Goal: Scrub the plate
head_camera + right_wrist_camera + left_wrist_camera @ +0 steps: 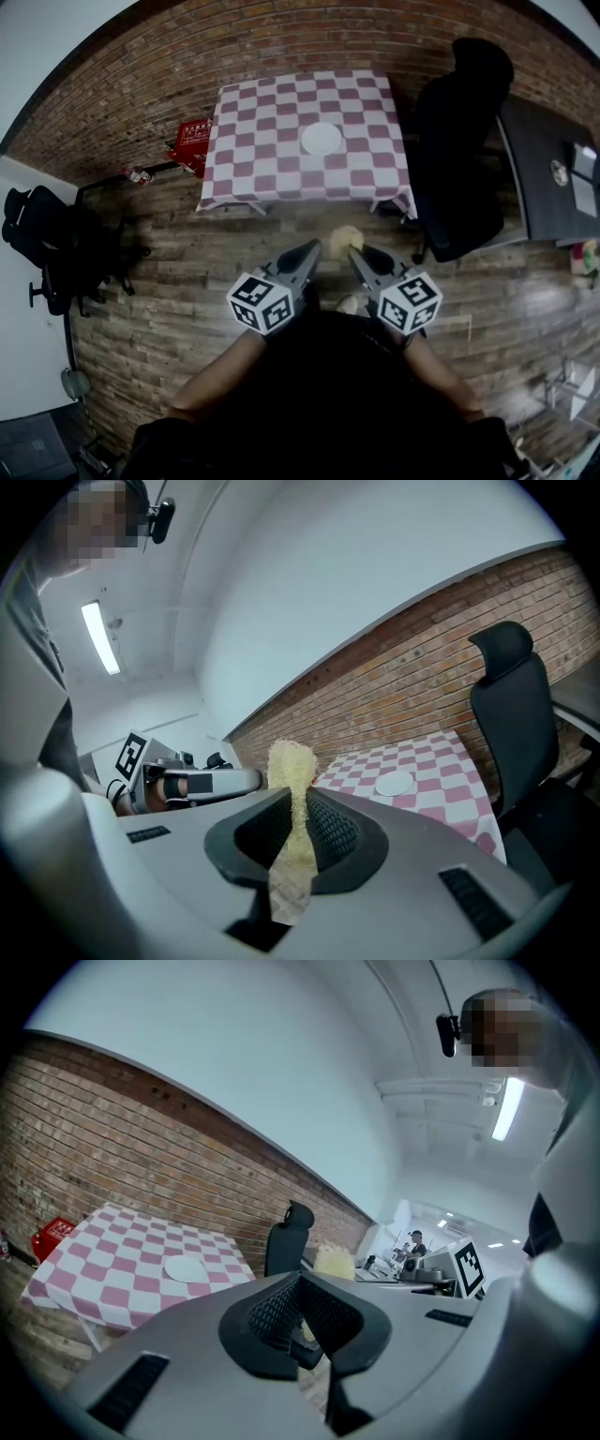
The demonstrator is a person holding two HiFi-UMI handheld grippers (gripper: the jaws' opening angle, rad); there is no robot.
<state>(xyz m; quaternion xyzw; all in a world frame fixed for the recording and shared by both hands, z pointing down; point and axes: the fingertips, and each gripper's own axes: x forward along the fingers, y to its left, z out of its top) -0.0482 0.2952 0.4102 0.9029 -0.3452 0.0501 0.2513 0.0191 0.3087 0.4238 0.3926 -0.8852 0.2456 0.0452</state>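
A white plate (322, 139) lies on a table under a pink-and-white checked cloth (253, 141), far ahead of both grippers. It also shows small in the left gripper view as the plate (184, 1267) and in the right gripper view as the plate (395, 783). My right gripper (357, 253) is shut on a pale yellow scrub sponge (292, 771), which sticks up past the jaws as the sponge (345, 237). My left gripper (311, 249) is shut with nothing in it (302, 1305). Both are held side by side over the wooden floor, short of the table.
A black office chair (464, 141) stands right of the table, with a dark desk (548, 169) beyond it. A red object (192, 142) lies on the floor left of the table. Another black chair (37, 230) stands at far left. A brick wall runs behind the table.
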